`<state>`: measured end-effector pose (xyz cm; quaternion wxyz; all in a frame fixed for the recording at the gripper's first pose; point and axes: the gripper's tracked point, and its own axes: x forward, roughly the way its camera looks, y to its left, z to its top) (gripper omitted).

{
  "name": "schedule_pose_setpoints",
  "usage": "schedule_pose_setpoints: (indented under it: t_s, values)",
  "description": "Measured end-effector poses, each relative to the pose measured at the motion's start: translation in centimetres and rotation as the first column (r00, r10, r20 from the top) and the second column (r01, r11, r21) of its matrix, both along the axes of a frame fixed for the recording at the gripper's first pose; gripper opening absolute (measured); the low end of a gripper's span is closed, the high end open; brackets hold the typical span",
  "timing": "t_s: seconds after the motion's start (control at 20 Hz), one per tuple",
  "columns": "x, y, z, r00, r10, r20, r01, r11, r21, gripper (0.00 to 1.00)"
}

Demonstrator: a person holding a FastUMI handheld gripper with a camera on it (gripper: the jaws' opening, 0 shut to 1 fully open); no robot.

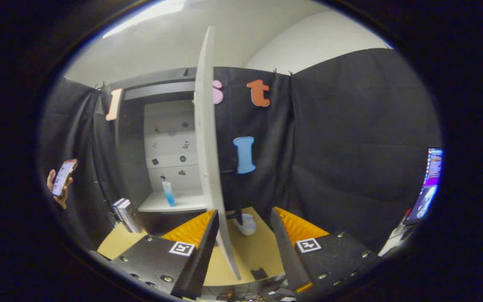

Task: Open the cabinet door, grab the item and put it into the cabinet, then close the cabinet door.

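Black cloth (350,138) drapes the booth on every side beneath a pale ceiling, and a light wooden tabletop (250,251) runs beneath my fingers; set into the cloth ahead and to the left stands the tall dark-framed cabinet (157,138) with its pale back panel, open; its long white door (208,142) swings out edge-on toward me, upright, its long axis vertical, its lower edge passing between my two fingers, nearer the left one; I cannot tell that either finger touches it. My gripper (243,233) has its fingers spread wide, holding nothing. Beyond the left finger, on the cabinet's white shelf (174,203), stands the small upright blue-and-white tube (168,193), so I judge the item already placed and closing the door the step in hand; the door lies dead ahead, and the push must go leftward against its right face, which the right finger is better placed to give. Left of the shelf lean a few dark books (126,214); farther left a hand (59,191) holds up a phone (63,177); a small white object (247,224) sits just ahead between the fingers.
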<state>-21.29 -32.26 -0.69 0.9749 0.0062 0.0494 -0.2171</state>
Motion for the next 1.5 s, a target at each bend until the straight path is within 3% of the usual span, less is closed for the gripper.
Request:
schedule_pose_setpoints:
  t_s: [0.15, 0.55, 0.75, 1.1, 1.5]
  values:
    - [0.5, -3.0, 0.2, 0.997, -0.082, -0.004, 0.082, 0.996, -0.022, 0.75]
    - [6.1, -1.2, 1.7, 0.998, 0.027, 0.056, -0.027, 1.0, -0.002, 0.77]
    - [5.9, -1.3, 1.6, 0.998, 0.023, 0.053, -0.023, 1.0, -0.001, 0.75]
    - [6.7, 4.3, 1.0, 0.981, 0.193, 0.023, -0.193, 0.981, 0.008, 0.76]
    - [10.3, 13.3, 0.0, 0.897, 0.441, 0.0, -0.44, 0.895, 0.075, 0.76]
